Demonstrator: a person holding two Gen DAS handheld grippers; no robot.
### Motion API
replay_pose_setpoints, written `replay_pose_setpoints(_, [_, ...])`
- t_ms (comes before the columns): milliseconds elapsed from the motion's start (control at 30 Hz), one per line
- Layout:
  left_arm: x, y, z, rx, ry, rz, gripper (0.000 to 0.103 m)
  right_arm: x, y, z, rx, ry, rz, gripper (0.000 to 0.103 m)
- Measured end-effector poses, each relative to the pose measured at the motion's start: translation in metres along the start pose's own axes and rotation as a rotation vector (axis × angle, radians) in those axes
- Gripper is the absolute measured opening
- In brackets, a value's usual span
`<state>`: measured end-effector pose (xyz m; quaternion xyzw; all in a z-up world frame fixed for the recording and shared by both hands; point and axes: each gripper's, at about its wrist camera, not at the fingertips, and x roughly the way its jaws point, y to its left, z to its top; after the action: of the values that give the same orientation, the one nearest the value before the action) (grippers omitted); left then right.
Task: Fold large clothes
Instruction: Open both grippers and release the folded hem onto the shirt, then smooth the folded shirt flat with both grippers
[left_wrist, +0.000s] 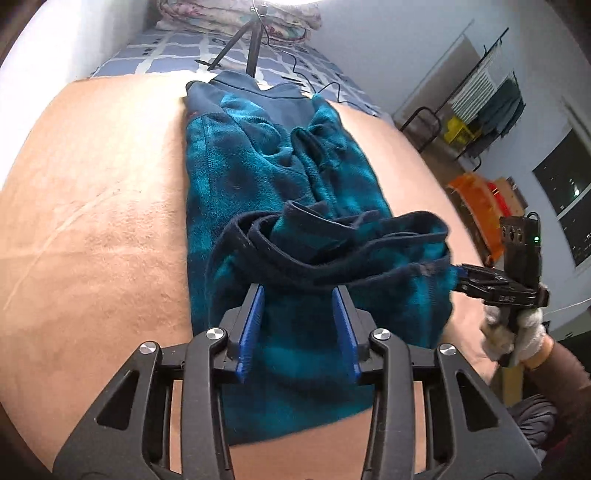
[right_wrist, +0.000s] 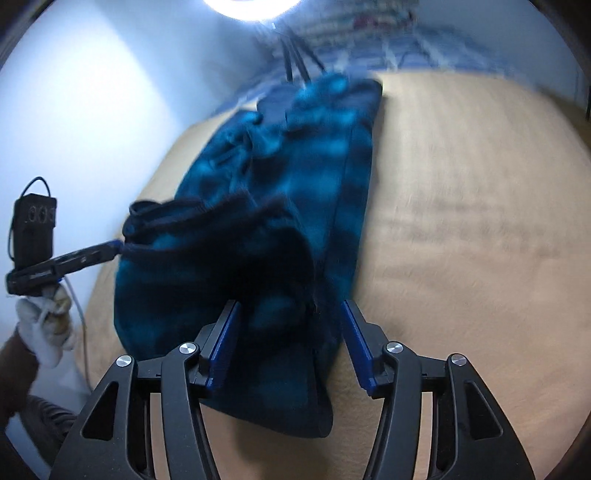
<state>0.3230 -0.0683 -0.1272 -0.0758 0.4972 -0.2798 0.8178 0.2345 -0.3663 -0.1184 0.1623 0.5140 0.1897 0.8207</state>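
Note:
A blue and teal fleece garment (left_wrist: 280, 173) lies as a long strip on a tan blanket (left_wrist: 92, 206); its near end is lifted and folded over. In the left wrist view my left gripper (left_wrist: 299, 295) has its jaws wide apart around the raised hem, not pinching it. My right gripper (left_wrist: 461, 275) is at the right, and its tip looks shut on the hem's corner. In the right wrist view the garment (right_wrist: 295, 177) is blurred, the right gripper (right_wrist: 290, 308) shows its jaws apart over the fabric, and the left gripper (right_wrist: 116, 245) touches the hem's left corner.
A black tripod (left_wrist: 251, 40) stands on a blue checked sheet (left_wrist: 177, 48) beyond the garment, with folded quilts behind. At the right are a clothes rack (left_wrist: 495, 99), yellow and orange boxes and a dark window. A white wall (right_wrist: 92, 110) is to the left.

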Motion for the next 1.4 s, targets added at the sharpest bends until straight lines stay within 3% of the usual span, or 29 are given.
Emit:
replay_pose_setpoints(33, [0.005,-0.001,0.002,0.014,0.001,0.012,0.039,0.005,-0.003,0.000,0.015,0.016,0.034,0.052])
replay_pose_setpoints(67, [0.008,-0.001,0.004,0.022,0.000,0.023,0.039,0.007,-0.002,0.001,0.017,0.022,0.045,0.033])
replay_pose_setpoints(100, [0.014,-0.001,0.008,0.033,-0.002,0.040,0.039,0.009,-0.001,0.001,0.013,0.037,0.059,0.025])
replay_pose_setpoints(167, [0.030,0.003,0.015,0.029,0.000,0.077,0.039,0.005,0.005,0.000,-0.001,0.021,0.062,0.013])
replay_pose_setpoints(233, [0.051,0.013,0.020,-0.002,0.022,0.121,0.035,0.003,0.002,-0.001,0.006,0.014,0.030,0.010])
replay_pose_setpoints(367, [0.060,0.026,0.020,-0.058,0.016,0.102,0.034,0.009,-0.009,-0.007,0.045,0.042,-0.008,0.009])
replay_pose_setpoints(433, [0.051,0.024,0.019,-0.042,0.004,0.116,0.034,0.005,-0.002,-0.007,-0.001,0.039,-0.023,0.011])
replay_pose_setpoints(500, [0.034,0.021,0.016,-0.013,-0.021,0.157,0.034,-0.007,0.008,-0.003,-0.049,0.016,-0.079,0.015])
replay_pose_setpoints(567, [0.014,0.017,0.011,0.005,-0.044,0.144,0.034,-0.024,0.018,0.002,-0.087,-0.050,-0.115,0.016])
replay_pose_setpoints(633, [0.000,0.008,0.006,0.037,-0.056,0.121,0.034,-0.039,0.029,0.005,-0.137,-0.126,-0.096,0.016])
replay_pose_setpoints(733, [-0.008,-0.009,0.001,0.089,-0.059,0.093,0.034,-0.039,0.051,0.012,-0.208,-0.159,-0.018,0.016])
replay_pose_setpoints(867, [-0.004,-0.033,-0.001,0.156,-0.061,0.078,0.034,-0.011,0.085,0.017,-0.333,-0.135,0.003,0.016])
replay_pose_setpoints(1033, [0.025,-0.045,0.000,0.215,-0.041,0.143,0.034,0.036,0.089,0.023,-0.417,-0.064,-0.137,0.014])
replay_pose_setpoints(1133, [0.053,-0.025,-0.001,0.185,-0.002,0.254,0.034,0.057,0.065,0.027,-0.348,-0.010,-0.220,0.011])
replay_pose_setpoints(1233, [0.065,-0.004,-0.005,0.128,-0.003,0.226,0.034,0.068,0.045,0.025,-0.273,0.015,-0.186,0.010])
replay_pose_setpoints(1333, [0.065,-0.009,-0.006,0.177,-0.001,0.251,0.034,0.069,0.047,0.024,-0.272,0.008,-0.189,0.010])
replay_pose_setpoints(1400, [0.059,-0.012,-0.004,0.171,0.010,0.222,0.034,0.062,0.050,0.027,-0.283,0.012,-0.181,0.010])
